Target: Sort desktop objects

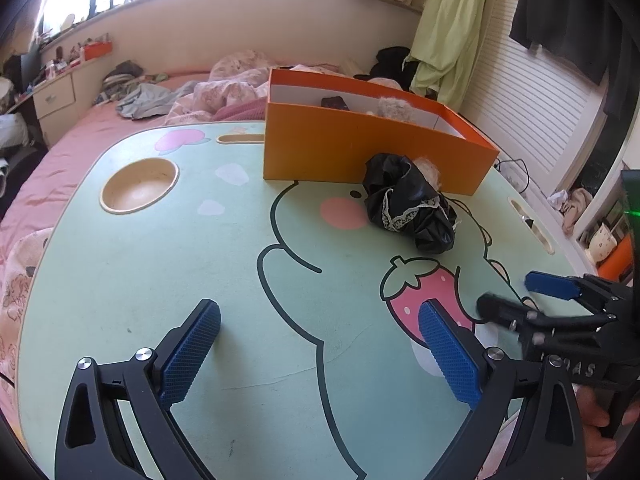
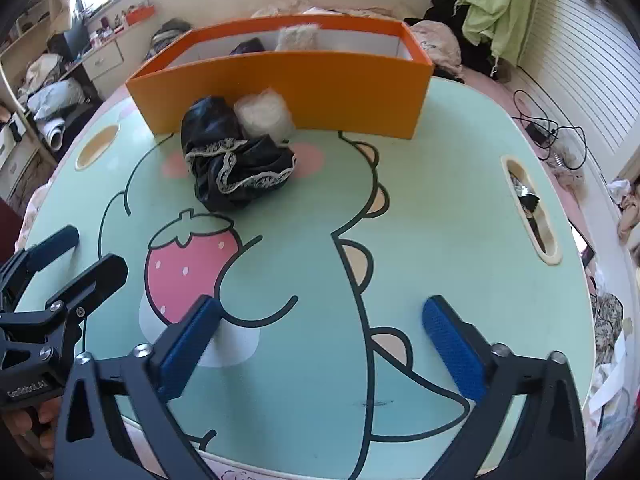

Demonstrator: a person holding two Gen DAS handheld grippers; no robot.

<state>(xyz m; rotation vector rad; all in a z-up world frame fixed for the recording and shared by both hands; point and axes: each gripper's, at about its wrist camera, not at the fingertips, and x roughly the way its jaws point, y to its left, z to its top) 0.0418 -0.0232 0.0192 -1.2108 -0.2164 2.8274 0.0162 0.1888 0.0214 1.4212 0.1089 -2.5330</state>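
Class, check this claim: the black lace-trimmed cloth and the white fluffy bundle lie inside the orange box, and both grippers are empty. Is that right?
Not quite. The black cloth and the white bundle lie on the table, in front of the orange box, not inside it. The right wrist view shows this. Both grippers are indeed empty.

On my lap table point(image 2: 440, 208) the open box point(image 2: 280, 92) is standing at twelve o'clock. The crumpled garment point(image 2: 236, 168) is lying just before it, the fluffy bundle point(image 2: 264, 118) touching both. My tongs are hovering at six o'clock.
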